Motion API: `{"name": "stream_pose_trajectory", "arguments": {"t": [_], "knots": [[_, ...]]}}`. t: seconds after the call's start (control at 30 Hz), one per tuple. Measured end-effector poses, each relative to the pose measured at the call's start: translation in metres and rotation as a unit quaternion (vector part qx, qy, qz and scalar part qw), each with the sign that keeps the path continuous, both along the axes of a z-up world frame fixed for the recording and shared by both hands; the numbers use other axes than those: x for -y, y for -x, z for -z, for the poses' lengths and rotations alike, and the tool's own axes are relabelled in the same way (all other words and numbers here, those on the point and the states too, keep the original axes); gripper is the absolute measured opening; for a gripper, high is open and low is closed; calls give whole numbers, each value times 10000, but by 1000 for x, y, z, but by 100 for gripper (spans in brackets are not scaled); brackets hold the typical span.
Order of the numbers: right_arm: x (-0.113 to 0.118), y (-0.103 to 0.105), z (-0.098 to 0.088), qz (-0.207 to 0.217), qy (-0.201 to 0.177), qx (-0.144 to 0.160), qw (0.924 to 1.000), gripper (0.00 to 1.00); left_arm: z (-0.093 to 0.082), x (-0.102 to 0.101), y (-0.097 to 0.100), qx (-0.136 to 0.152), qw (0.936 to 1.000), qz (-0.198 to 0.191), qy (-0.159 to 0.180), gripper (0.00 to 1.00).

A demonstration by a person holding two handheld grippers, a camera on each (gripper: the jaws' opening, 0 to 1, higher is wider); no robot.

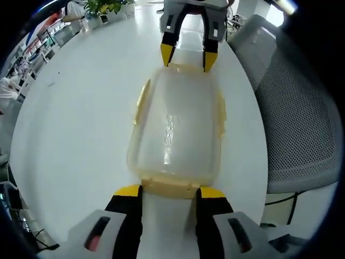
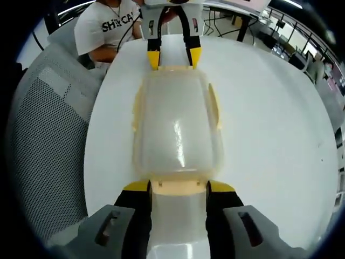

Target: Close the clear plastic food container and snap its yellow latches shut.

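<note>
A clear plastic food container [image 1: 175,129] lies lengthwise on the white table [image 1: 81,124] with its lid on. Yellow latches run along its long sides [image 1: 141,102] and its two ends. My left gripper [image 1: 170,191] is open, its yellow-tipped jaws flanking the near end latch [image 1: 170,187]. At the far end, my right gripper [image 1: 188,56] straddles the other end latch. In the right gripper view the same container [image 2: 175,124] lies ahead. My right gripper [image 2: 179,188] is open around its end latch [image 2: 178,186], and the left gripper [image 2: 171,56] sits opposite.
A grey mesh office chair [image 1: 302,118] [image 2: 48,135] stands close to the table's edge beside the container. A person in a white T-shirt [image 2: 105,27] sits behind the left gripper. Potted plants [image 1: 105,6] and desks stand beyond the table.
</note>
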State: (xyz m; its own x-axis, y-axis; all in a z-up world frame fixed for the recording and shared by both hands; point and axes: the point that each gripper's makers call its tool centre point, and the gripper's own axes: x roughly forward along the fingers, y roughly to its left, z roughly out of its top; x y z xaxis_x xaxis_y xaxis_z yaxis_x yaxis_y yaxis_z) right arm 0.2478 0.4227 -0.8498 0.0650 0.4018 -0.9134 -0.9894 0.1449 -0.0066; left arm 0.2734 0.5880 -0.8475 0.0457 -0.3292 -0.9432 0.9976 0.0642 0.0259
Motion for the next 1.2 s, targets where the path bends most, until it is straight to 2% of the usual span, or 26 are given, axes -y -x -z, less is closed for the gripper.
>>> {"name": "stream_pose_trajectory", "arguments": {"t": [0.13, 0.33, 0.73, 1.07, 1.2], "knots": [[0, 0, -1, -34, 1, -8, 10000, 35, 0, -1, 1, 2, 10000, -92, 31, 33], [5, 9, -4, -188, 16, -54, 9998, 35, -3, 4, 14, -76, 9997, -186, 108, 32], [13, 11, -34, -273, -263, -72, 9993, 35, -38, 11, 18, -9, 9993, -320, 171, 32], [18, 14, -54, -361, -410, -82, 9985, 35, -57, 16, 23, 30, 9992, -383, 108, 32], [22, 13, -59, -387, -413, -77, 9984, 35, -64, 19, 23, 9, 9989, -435, 186, 32]]}}
